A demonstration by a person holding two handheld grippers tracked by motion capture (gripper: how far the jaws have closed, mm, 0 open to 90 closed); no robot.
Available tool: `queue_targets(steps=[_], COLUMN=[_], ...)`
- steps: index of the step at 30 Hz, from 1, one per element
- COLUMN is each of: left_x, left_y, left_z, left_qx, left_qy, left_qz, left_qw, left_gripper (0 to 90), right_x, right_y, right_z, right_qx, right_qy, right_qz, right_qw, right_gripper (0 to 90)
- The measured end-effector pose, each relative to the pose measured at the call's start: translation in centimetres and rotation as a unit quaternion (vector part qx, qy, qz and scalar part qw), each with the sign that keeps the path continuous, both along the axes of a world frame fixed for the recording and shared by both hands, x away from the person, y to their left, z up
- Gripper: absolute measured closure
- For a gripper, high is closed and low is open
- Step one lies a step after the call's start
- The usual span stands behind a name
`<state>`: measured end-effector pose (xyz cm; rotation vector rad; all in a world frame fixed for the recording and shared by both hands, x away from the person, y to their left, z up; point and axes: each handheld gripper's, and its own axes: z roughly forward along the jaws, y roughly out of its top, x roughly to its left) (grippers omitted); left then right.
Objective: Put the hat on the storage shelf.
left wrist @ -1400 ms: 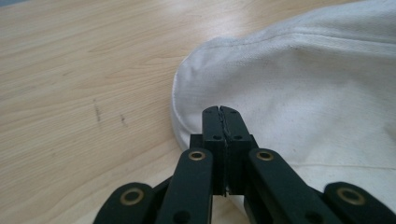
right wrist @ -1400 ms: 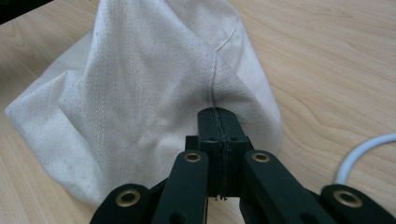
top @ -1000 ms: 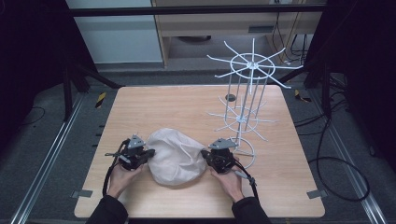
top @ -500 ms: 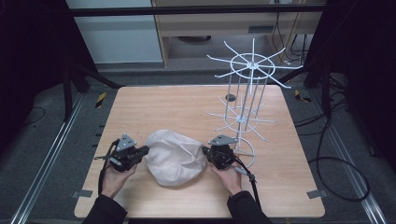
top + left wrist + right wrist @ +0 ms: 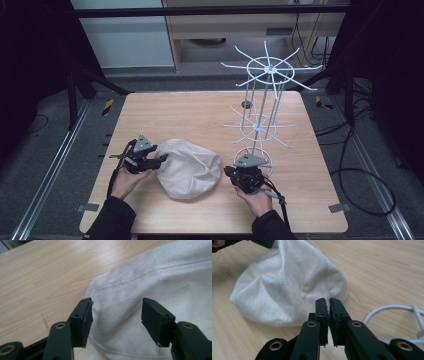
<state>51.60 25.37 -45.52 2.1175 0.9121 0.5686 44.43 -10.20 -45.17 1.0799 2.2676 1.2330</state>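
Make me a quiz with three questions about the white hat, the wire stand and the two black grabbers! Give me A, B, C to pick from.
1. Where is the white hat?
A. hanging on the wire stand
B. lying on the table
C. on the floor

2. How many grabbers does the person hold?
A. one
B. two
C. three

3. How do the left gripper jaws stand?
A. apart
B. pressed together
C. clamped on the stand

Answers:
1 B, the hat lies on the wood between both grabbers.
2 B, one in each hand.
3 A, a wide gap shows over the hat's edge, while the right gripper jaws are closed on nothing.
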Motion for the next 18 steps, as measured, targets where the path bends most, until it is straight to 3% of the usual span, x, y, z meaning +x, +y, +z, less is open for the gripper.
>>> queue_targets(steps=[5,8,9,10,13,18], left_x=[0.8,0.9,0.9,0.9,0.8,0.7], left_y=[-0.4,-0.6,-0.6,-0.6,-0.6,-0.7], left_z=[-1.0,-1.2,-1.2,-1.1,-1.1,-1.0], left_qx=[0.005,-0.002,-0.004,-0.005,0.000,0.002], left_qy=[0.016,0.021,0.021,0.021,0.030,0.036], left_qz=[-0.013,-0.018,-0.018,-0.017,-0.007,0.001], left_qw=[0.9998,0.9996,0.9996,0.9996,0.9995,0.9994], left_gripper=[49.1,59.1,67.0,67.0,84.9,88.8], right_x=[-0.8,-1.1,-1.2,-1.2,-1.4,-1.5], right_y=[-0.4,-0.6,-0.6,-0.6,0.0,1.2], right_z=[-0.3,-0.5,-0.5,-0.5,-0.6,-0.6], right_qx=[0.000,0.006,0.013,0.013,0.018,0.032], right_qy=[0.002,-0.007,-0.009,-0.009,-0.017,-0.017], right_qz=[-0.002,-0.009,-0.009,-0.009,0.002,0.018], right_qw=[1.0000,0.9999,0.9998,0.9998,0.9997,0.9992], right_gripper=[82.9,81.7,80.4,80.4,74.0,64.0])
